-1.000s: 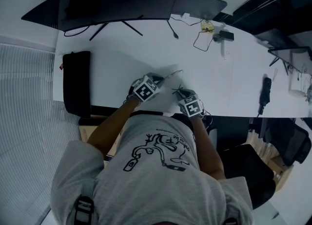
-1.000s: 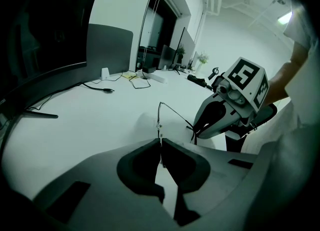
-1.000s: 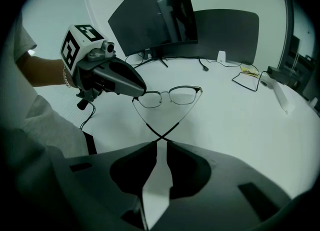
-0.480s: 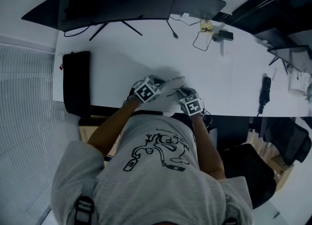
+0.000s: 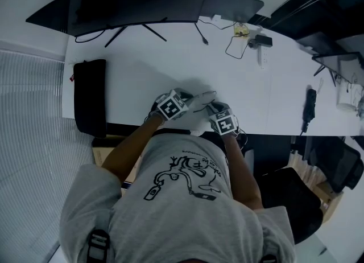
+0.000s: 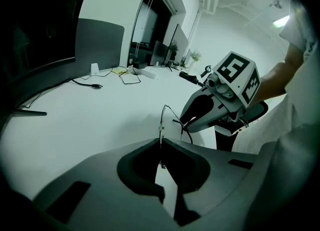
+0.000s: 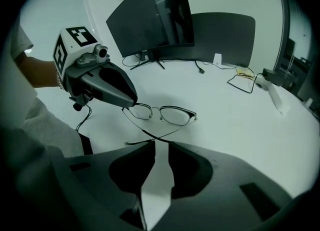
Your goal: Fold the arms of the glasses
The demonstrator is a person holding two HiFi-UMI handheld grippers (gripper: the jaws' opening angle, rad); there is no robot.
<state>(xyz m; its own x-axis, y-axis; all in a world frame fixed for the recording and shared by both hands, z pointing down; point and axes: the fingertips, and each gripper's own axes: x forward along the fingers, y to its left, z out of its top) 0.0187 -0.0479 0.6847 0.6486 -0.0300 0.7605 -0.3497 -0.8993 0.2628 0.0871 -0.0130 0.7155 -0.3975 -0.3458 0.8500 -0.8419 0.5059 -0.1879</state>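
Your left hand-held gripper (image 6: 160, 144) clamps one end of the glasses (image 7: 174, 116), whose crossed arms (image 7: 154, 137) lie just ahead of your unclenched, empty right hand-held gripper (image 7: 160, 146).

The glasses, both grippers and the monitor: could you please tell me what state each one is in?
glasses: both arms angled inward, crossing each other behind the lenses.
left gripper: shut on one end of the glasses' frame.
right gripper: jaws slightly apart, nothing between them, just short of the crossed arms.
monitor: screen dark.
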